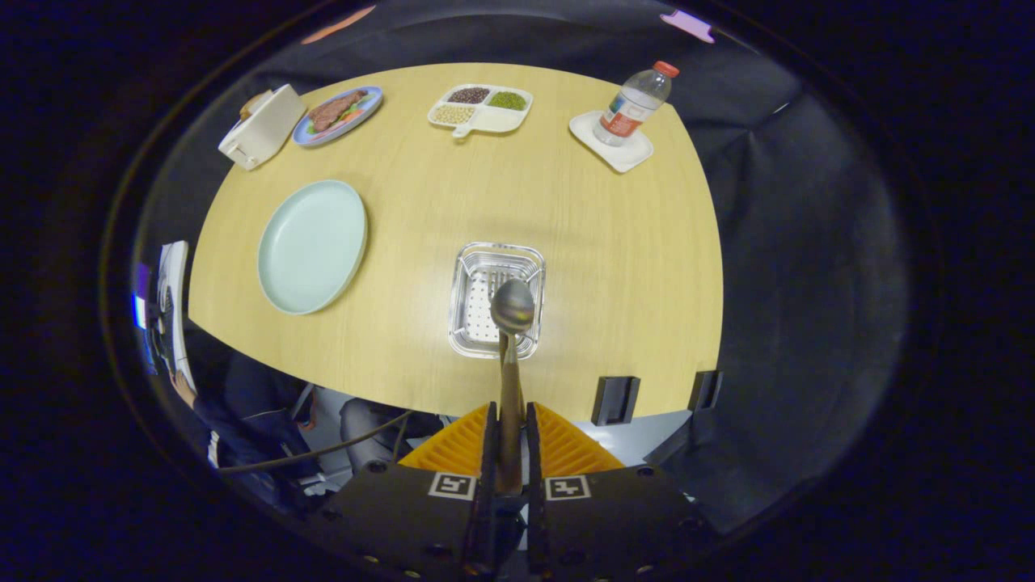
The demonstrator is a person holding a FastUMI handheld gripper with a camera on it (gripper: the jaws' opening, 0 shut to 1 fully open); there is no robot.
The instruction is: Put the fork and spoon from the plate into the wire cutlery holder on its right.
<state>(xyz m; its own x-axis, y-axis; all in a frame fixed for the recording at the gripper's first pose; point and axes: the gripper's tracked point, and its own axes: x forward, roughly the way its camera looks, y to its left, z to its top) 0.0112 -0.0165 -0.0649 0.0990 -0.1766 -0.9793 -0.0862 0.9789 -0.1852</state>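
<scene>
A: Which step is it?
B: The gripper has its fingers closed on the spoon, whose bowl hangs over the wire cutlery holder.
A: And next?
B: Probably lowering it inside, then releasing. The plate looks empty.

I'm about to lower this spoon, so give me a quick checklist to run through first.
1. Hand-held gripper shut on the silver metal spoon: ok.
2. Spoon bowl over the square wire cutlery holder: ok.
3. Spoon straight along the fingers: ok.
4. Pale green round plate emptied: ok.
5. Fork already in the holder: cannot tell.
6. Holder upright on the wooden table: ok.
</scene>
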